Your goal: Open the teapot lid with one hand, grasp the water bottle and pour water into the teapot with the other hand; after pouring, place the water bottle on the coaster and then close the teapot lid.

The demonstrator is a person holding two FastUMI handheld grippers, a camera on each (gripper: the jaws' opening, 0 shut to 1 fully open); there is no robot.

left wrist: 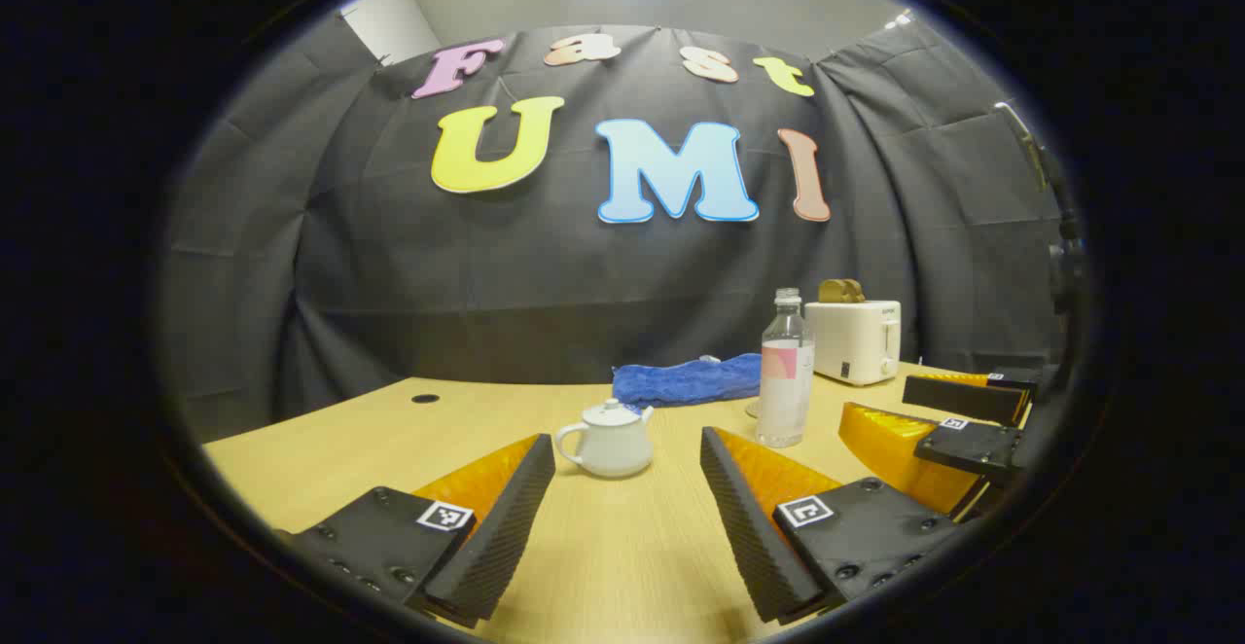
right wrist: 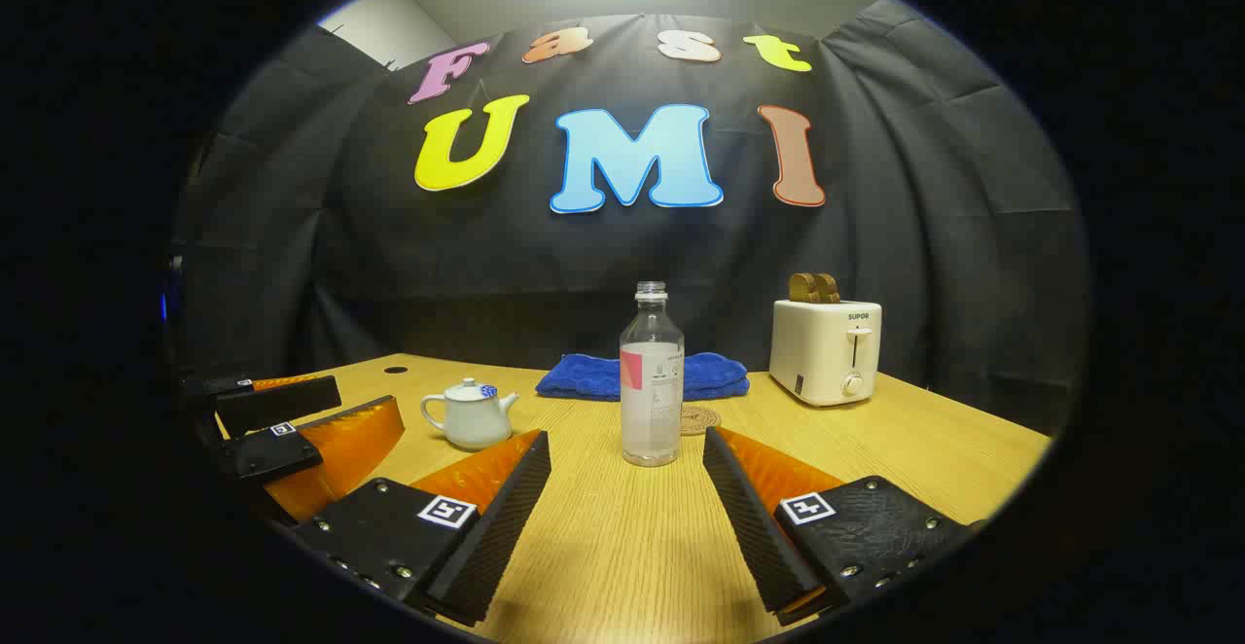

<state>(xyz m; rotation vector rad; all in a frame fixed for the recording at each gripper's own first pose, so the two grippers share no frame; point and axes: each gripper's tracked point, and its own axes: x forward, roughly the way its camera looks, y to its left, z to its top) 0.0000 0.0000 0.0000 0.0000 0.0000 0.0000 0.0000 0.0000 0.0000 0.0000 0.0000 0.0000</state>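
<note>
Left gripper [left wrist: 627,488] is sitting at the bottom of the left gripper view with its fingers spread wide, gripping nothing, bare wooden table [left wrist: 622,566] showing between them. Just beyond the gap, slightly left of centre, the small white ceramic teapot [left wrist: 605,439] is standing with its lid on. Right of it, the clear plastic water bottle with a pink label [left wrist: 784,369] is standing upright, uncapped. Its base is partly covering a small round thing, too hidden to make out here. At the right edge the right gripper [left wrist: 939,411] is showing, cut off by the rim.

Right gripper [right wrist: 627,488] is likewise gaping wide at the bottom of the right gripper view, holding nothing. The bottle [right wrist: 651,376] is standing dead centre beyond the fingers, the round woven coaster [right wrist: 698,419] peeking out just behind its right side, mostly hidden. Teapot [right wrist: 471,413] is sitting left of centre. Left gripper [right wrist: 302,415] is poking in at lower left, partly cut off.

Behind: folded blue towel [right wrist: 642,375], white toaster holding bread slices [right wrist: 825,349] at right.
</note>
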